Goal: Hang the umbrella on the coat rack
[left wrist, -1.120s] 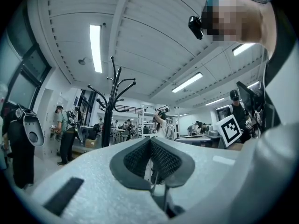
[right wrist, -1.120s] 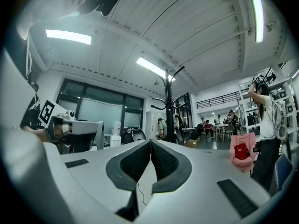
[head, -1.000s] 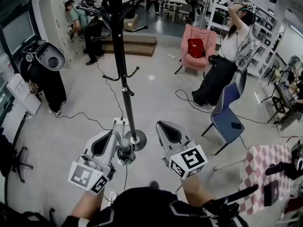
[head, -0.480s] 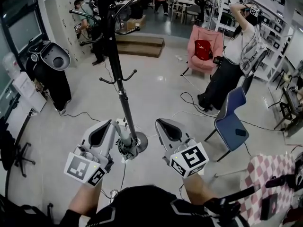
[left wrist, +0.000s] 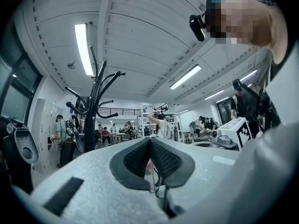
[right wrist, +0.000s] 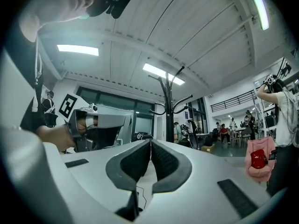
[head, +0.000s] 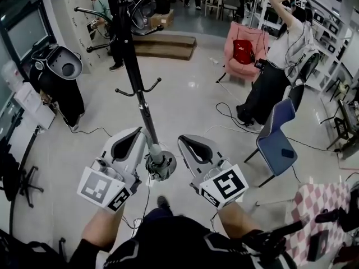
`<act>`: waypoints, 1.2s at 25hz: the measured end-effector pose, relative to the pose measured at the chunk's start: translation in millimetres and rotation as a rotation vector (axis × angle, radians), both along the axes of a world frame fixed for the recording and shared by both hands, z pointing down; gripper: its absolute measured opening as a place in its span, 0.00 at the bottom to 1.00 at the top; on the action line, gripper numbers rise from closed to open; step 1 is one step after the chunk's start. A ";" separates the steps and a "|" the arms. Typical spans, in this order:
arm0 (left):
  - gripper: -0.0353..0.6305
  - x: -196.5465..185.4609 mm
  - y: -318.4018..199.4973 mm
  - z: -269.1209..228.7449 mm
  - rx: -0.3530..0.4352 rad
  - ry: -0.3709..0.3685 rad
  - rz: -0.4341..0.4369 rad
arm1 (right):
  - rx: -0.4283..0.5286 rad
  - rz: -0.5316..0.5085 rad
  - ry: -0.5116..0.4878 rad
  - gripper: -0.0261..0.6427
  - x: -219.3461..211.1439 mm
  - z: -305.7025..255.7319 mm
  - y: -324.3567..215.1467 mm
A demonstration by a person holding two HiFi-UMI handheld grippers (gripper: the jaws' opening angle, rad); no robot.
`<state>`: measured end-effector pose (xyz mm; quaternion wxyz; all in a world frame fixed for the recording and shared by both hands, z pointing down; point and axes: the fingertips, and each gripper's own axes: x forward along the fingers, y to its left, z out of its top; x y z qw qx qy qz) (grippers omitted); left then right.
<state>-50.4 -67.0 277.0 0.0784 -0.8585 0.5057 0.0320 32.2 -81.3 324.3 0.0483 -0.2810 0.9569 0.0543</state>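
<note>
Coat rack (head: 128,55) now nearer, between left gripper (head: 134,137) and right gripper (head: 185,141).

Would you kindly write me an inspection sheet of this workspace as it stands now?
Surface: pale, glossy floor.
Job's things: black coat rack stands upright on its round base; umbrella not made out in any view.
Clutter: blue chair; pink armchair with a red bag on it.
Grippers: left hand-held gripper has its jaws together with nothing between them; right hand-held gripper the same. Both are low, near the rack's base.
Cables: black cables trail loose over the floor.
Surroundings: a person stands by the armchair; wooden step beyond the rack.
</note>
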 end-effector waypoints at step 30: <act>0.07 -10.7 -135.2 -53.5 0.049 0.037 0.262 | 0.111 0.052 0.026 0.15 -75.7 -62.5 -105.3</act>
